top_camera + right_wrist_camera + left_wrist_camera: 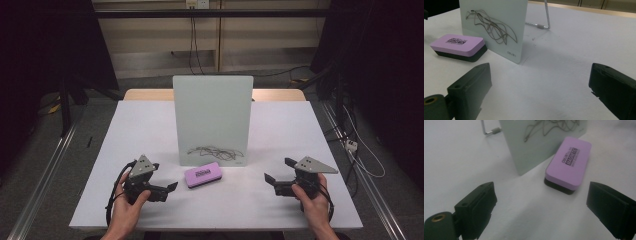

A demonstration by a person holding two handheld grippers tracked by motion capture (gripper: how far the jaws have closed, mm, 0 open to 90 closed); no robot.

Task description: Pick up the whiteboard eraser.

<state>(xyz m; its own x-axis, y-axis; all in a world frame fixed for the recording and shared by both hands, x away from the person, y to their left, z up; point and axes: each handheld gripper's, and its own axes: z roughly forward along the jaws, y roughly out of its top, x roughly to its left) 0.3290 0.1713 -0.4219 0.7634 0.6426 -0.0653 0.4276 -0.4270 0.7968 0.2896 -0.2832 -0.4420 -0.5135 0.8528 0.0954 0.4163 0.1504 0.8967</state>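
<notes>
**Both pairs of jaws wide apart and empty beside an upright whiteboard and a purple eraser**

A white-topped bench [150,130] carries a pale, rectangular whiteboard [212,117] standing nearly upright on a thin bent metal wire stand [543,23]; the lower part of its face bears a tangle of dark scribbled lines [216,152]; a small grey printed mark sits at the board's lower corner in the right gripper view.

A purple-topped, black-based rectangular magnetic eraser [202,174] lies flat on the bench just in front of the board's bottom edge, close to it; whether the two touch cannot be told; black lettering is printed on its purple face.

The left gripper [167,188], held in the person's left hand [131,202], sits low over the bench with its jaws spread wide and nothing between them; in the left gripper view the eraser [569,162] lies ahead of the jaws, nearer the right-hand jaw than the left-hand one, with the board's corner [529,147] beyond and between them.

The right gripper [277,176], held in the person's right hand [312,200], has its jaws equally wide apart and grips nothing; in the right gripper view the eraser [457,45] sits ahead of and beyond the left-hand jaw, the board [496,20] stands ahead of the gap towards that same jaw, and bare bench lies ahead of the right-hand jaw.
</notes>
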